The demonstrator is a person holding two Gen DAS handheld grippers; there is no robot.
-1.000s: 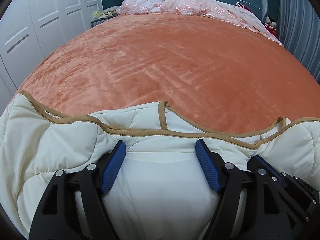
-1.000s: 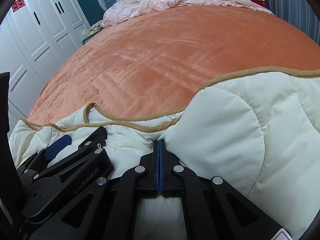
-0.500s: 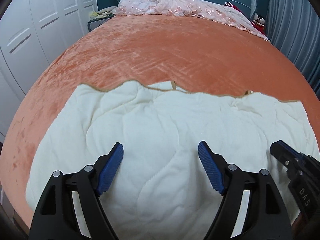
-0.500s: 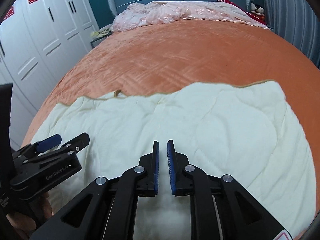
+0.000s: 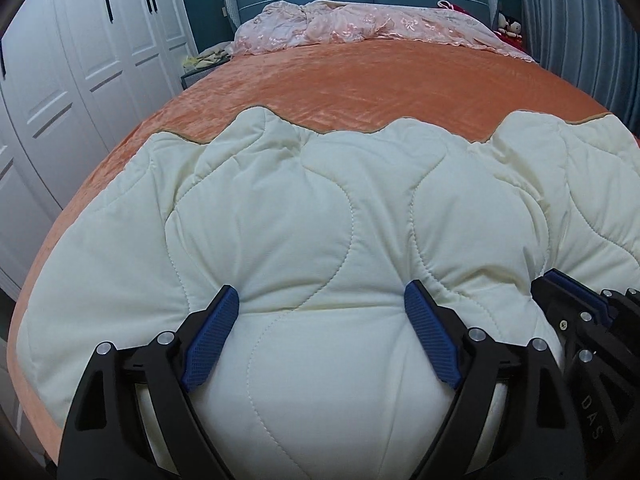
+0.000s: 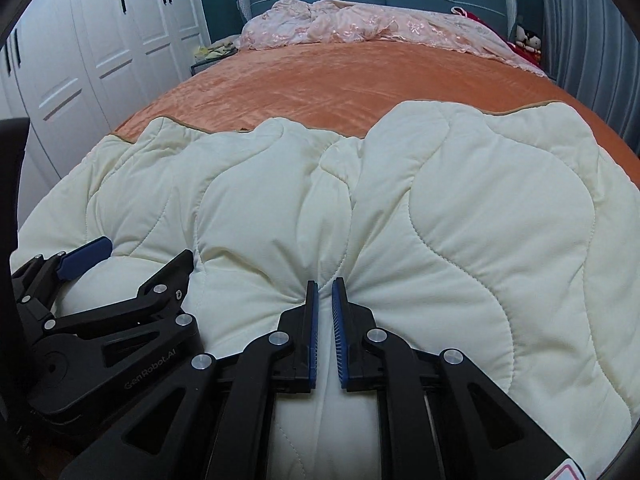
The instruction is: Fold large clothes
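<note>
Orange bed (image 5: 360, 76), cream quilted garment (image 5: 300, 232), left gripper (image 5: 322, 300) fingers opening wide, right gripper (image 6: 323, 288) fingers pinching it.

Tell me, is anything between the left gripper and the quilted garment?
Nothing visible. The left gripper, its jaws opening, sits right over the cream garment with bare fabric between its pads. The right gripper is off to its side, not between.

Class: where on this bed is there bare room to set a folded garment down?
Free: the orange bedspread between the cream quilt and the pink bedding at the headboard. Crowded: the near end, under the quilt and both grippers.
</note>
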